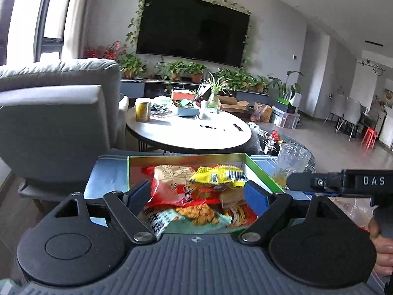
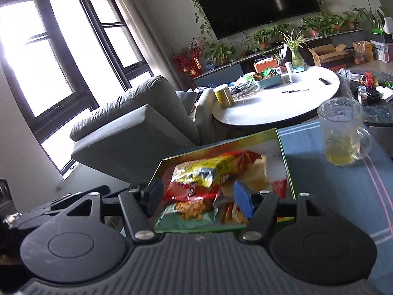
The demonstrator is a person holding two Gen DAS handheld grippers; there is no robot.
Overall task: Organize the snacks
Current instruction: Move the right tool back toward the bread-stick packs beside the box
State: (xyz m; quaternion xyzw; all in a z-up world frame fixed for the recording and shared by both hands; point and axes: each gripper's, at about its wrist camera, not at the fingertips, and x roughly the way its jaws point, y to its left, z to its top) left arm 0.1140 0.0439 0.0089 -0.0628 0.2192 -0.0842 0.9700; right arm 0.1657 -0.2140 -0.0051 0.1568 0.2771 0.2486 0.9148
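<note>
Left wrist view: your left tool [image 1: 199, 194] hangs with jaws apart and empty, the snack packets [image 1: 196, 186] lying dead ahead in the green box [image 1: 186, 157] at lower centre; your right tool [image 2: 199, 196], likewise parted, hovers over the same heap.

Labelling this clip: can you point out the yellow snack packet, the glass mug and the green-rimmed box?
yellow snack packet [image 1: 218, 175]: left wrist view, middle of the wrapper.
glass mug [image 2: 340, 132]: right wrist view, its clear wall.
green-rimmed box [image 1: 186, 156]: left wrist view, far rim.
</note>
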